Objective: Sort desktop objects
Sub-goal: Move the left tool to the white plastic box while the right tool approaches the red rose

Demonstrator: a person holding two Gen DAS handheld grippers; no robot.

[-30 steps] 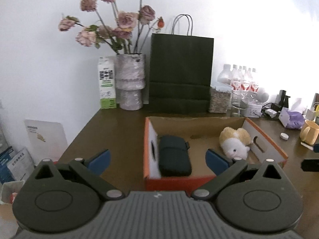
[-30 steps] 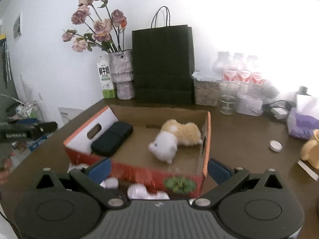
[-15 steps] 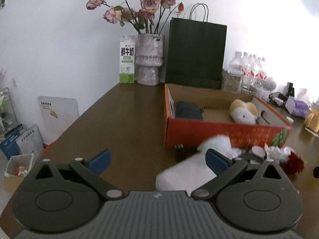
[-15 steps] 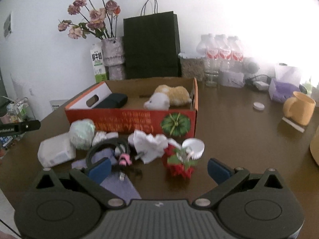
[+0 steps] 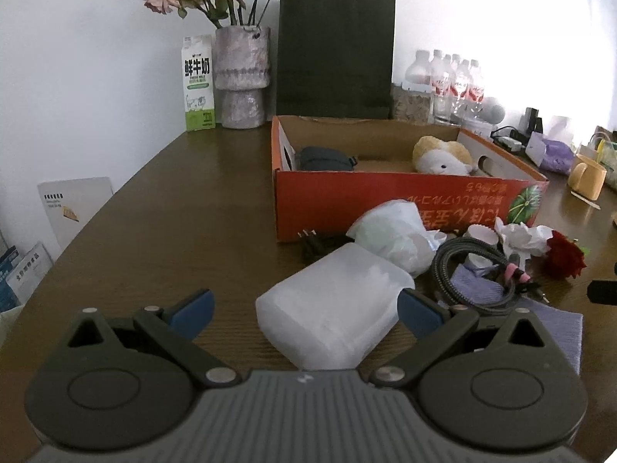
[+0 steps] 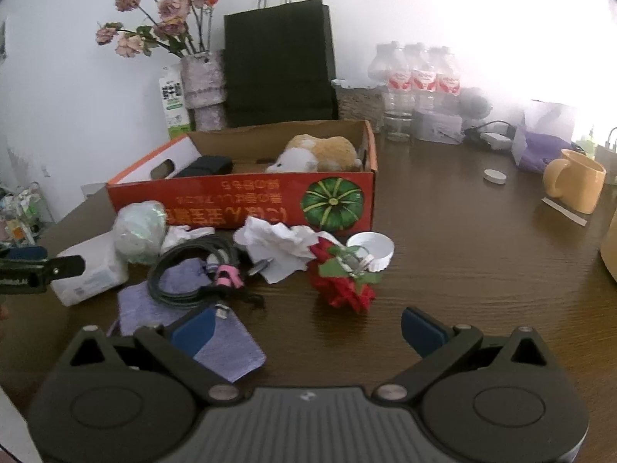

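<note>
An orange cardboard box point(image 5: 405, 208) point(image 6: 239, 200) holds a black pouch point(image 5: 326, 159) and a plush hamster point(image 5: 441, 156) point(image 6: 320, 154). In front of it lies a pile: white tissue pack point(image 5: 331, 308) point(image 6: 90, 270), pale green bag point(image 5: 393, 231) point(image 6: 140, 231), coiled black cable point(image 5: 474, 274) point(image 6: 189, 274), purple cloth point(image 6: 216, 332), crumpled paper point(image 6: 277, 247), red rose point(image 6: 343, 289) point(image 5: 565, 258), white cap point(image 6: 372, 250). My left gripper point(image 5: 304, 308) is open around the tissue pack's near end. My right gripper point(image 6: 308, 328) is open and empty, just before the rose.
At the back stand a milk carton point(image 5: 198, 85), a vase of dried roses point(image 5: 241, 81), a black paper bag point(image 5: 333, 54) and water bottles point(image 6: 416, 73). A yellow mug point(image 6: 574, 185) and small white lid point(image 6: 494, 176) sit right. The table edge runs along the left.
Both grippers have pulled back from over the box and dropped low to the pile in front of it. The left now has the tissue pack between its open fingers.
</note>
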